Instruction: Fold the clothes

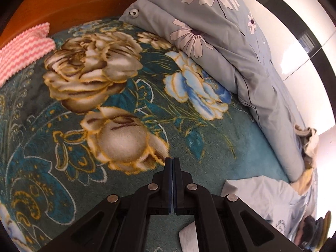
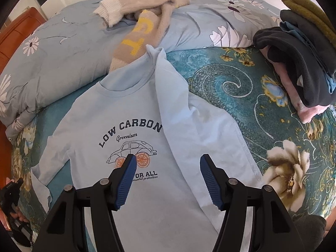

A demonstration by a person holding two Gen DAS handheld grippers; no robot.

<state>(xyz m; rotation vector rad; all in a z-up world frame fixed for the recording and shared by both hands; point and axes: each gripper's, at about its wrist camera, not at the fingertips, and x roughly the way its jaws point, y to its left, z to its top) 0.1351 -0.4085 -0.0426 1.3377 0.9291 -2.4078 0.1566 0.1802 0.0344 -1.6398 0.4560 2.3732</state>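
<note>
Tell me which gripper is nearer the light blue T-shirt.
Right. The right gripper hangs open directly over the T-shirt; the left gripper is shut, off to its side over the blanket.

Soft daylight fills both fisheye views, brightest on the white wall (image 1: 294, 48) right of the folded duvet (image 1: 241, 63), where glare washes out detail. The pale blue T-shirt (image 2: 134, 109) is evenly lit, its print sharp; shadows beneath its folded side are faint. Straight lines bow toward the dark circular edges. The stacked clothes (image 2: 298, 63) right of the shirt sit darker.
</note>
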